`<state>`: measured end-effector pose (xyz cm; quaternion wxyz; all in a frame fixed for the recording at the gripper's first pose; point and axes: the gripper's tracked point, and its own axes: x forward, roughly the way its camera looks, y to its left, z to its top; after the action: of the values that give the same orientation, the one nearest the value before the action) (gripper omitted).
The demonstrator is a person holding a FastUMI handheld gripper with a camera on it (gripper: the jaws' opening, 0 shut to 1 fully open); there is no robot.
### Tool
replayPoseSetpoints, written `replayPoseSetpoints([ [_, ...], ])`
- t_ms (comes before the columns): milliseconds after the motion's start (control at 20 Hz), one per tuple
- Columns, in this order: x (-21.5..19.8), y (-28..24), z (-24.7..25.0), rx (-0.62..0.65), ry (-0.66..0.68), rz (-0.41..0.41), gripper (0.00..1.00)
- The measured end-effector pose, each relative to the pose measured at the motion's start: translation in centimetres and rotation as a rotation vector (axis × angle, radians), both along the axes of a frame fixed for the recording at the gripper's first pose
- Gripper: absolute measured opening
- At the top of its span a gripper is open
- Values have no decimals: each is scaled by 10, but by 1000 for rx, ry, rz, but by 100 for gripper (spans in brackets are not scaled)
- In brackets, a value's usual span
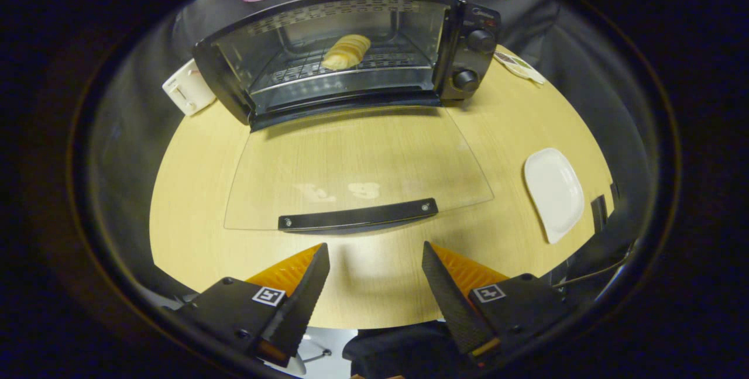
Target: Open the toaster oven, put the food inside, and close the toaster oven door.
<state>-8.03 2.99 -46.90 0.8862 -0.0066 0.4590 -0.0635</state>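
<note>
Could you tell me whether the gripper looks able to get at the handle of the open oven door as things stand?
Probably yes. The gripper is open, and the door handle lies just ahead of its fingertips, at the near edge of the lowered glass door. Nothing sits between them on the table.

A staged booth dressed as a kitchen: black cloth wall (544, 22) hangs behind a wooden table (374, 285), where a toaster oven (351, 54) stands, a white plate (553, 192) to its right.
</note>
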Motion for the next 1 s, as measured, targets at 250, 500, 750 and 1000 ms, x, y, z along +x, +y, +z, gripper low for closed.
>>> replayPoseSetpoints([
  [250,8,2,-11,2,7,40,100],
  [500,11,7,1,-22,-1,89,99],
  [750,17,10,26,-36,-34,97,99],
  [1000,21,13,50,-33,-56,97,99],
])
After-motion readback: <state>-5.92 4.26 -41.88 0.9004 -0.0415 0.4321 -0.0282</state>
